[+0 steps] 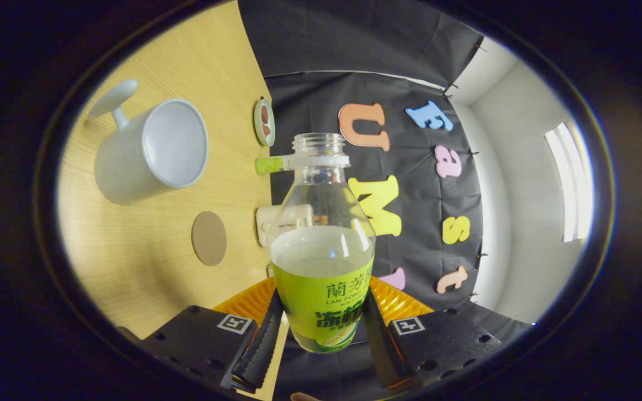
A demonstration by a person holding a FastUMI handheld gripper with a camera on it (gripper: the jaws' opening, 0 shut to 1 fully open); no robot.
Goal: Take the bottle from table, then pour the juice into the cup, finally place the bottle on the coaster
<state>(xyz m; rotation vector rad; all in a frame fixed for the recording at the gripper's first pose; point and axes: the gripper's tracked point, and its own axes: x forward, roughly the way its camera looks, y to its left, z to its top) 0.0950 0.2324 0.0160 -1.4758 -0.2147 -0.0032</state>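
Juice is sloshing in the open, half-full bottle [321, 245], so it is handling top-light but spill-prone; low on the label seems the best hold. Tool [320, 340] is clamping both fingers there, tilting it sideways beside the cup [151, 150] and coaster [209, 238] on the desk [131, 267].
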